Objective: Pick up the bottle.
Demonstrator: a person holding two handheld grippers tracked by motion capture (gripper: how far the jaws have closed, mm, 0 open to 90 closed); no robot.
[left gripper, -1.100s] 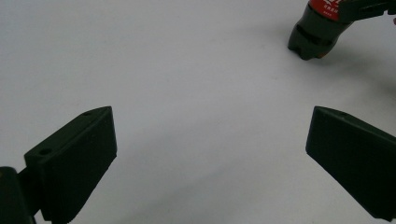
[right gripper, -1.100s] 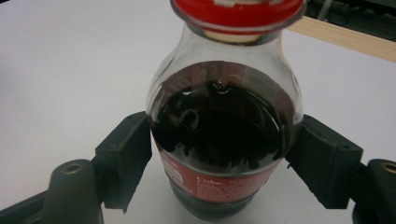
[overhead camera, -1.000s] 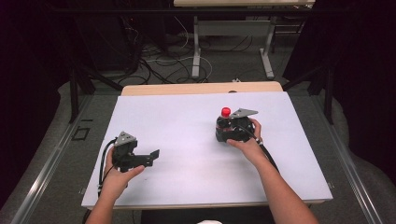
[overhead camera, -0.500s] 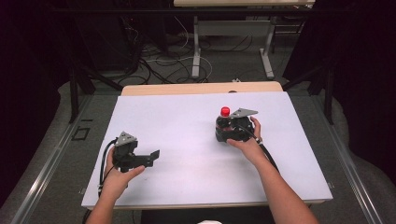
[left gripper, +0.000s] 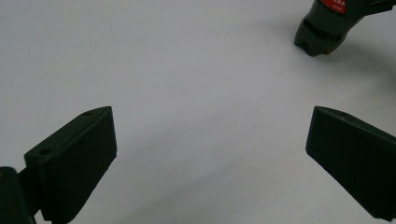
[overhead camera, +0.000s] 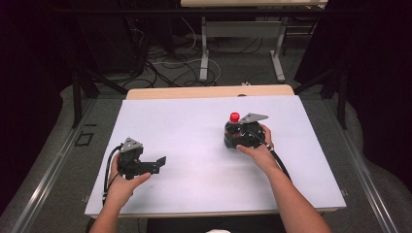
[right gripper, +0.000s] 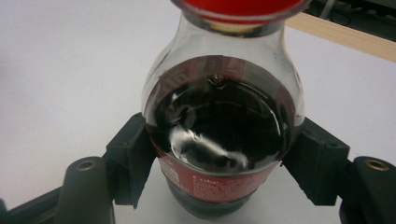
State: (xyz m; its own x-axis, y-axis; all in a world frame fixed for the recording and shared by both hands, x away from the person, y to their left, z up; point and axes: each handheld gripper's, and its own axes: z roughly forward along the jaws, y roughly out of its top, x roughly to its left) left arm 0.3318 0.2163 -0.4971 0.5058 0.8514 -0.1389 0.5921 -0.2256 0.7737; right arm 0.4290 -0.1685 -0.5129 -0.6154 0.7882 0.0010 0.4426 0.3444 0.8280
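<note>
Here, right tongs [right gripper: 219, 168] clamped on upright bottle [right gripper: 219, 130]; left tongs [left gripper: 205, 158] apart, low over table [overhead camera: 194, 126].

A white sheet [overhead camera: 194, 131] covers the counter [overhead camera: 184, 92], its wooden edge bare at the far side. Beyond it, cables [overhead camera: 165, 63] tangle on the floor around desk legs [overhead camera: 204, 48].

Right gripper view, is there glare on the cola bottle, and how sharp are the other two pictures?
Right gripper view: bright glints sit on the dark liquid of the cola bottle, whose red cap is cropped at the top edge. Left gripper view: even light, with a soft shadow beside the bottle's base. High view: the white table is brightly lit and fairly sharp, the room around it nearly black.
</note>
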